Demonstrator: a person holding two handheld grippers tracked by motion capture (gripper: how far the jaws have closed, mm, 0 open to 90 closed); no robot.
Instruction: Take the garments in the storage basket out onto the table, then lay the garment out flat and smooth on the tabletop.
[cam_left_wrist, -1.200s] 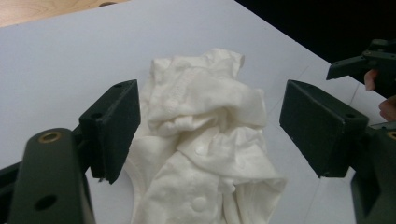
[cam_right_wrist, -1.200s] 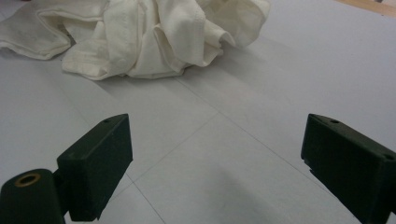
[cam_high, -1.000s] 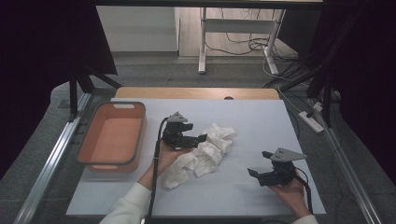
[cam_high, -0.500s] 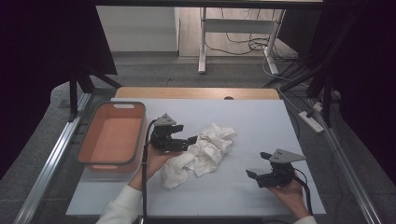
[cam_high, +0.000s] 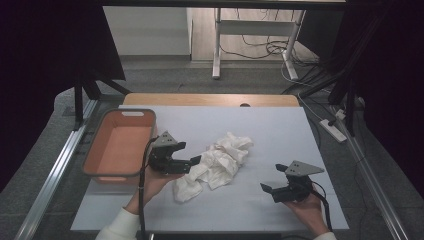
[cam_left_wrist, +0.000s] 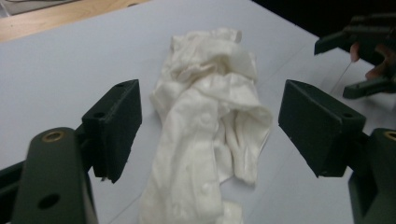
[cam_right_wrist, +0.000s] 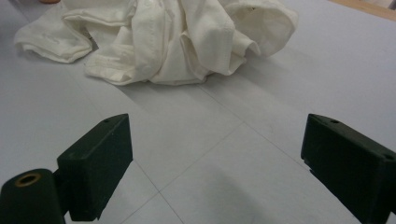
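Observation:
A crumpled white cloth (cam_high: 217, 162) lies in a heap at the middle of the white table top (cam_high: 280, 125). My left gripper (cam_high: 191, 154) stands open just left of the heap, jaws pointing at it. In the left gripper view the cloth (cam_left_wrist: 205, 116) lies between and beyond the spread jaws of the left gripper (cam_left_wrist: 212, 105), untouched by them. My right gripper (cam_high: 270, 176) is open at the front right, a short way from the cloth, with nothing in it. In the right gripper view the cloth (cam_right_wrist: 168, 37) sits well ahead of the right gripper (cam_right_wrist: 217, 130).
An orange bin (cam_high: 137, 114) with nothing in it stands at the table's left edge, close behind my left hand. A wooden strip (cam_high: 210, 99) runs along the far edge. The right gripper (cam_left_wrist: 334, 69) shows at the far right of the left gripper view.
My left gripper has drawn back to the left and toward the person, off the cloth heap. The right gripper has shifted slightly nearer the front edge. The cloth stays put.

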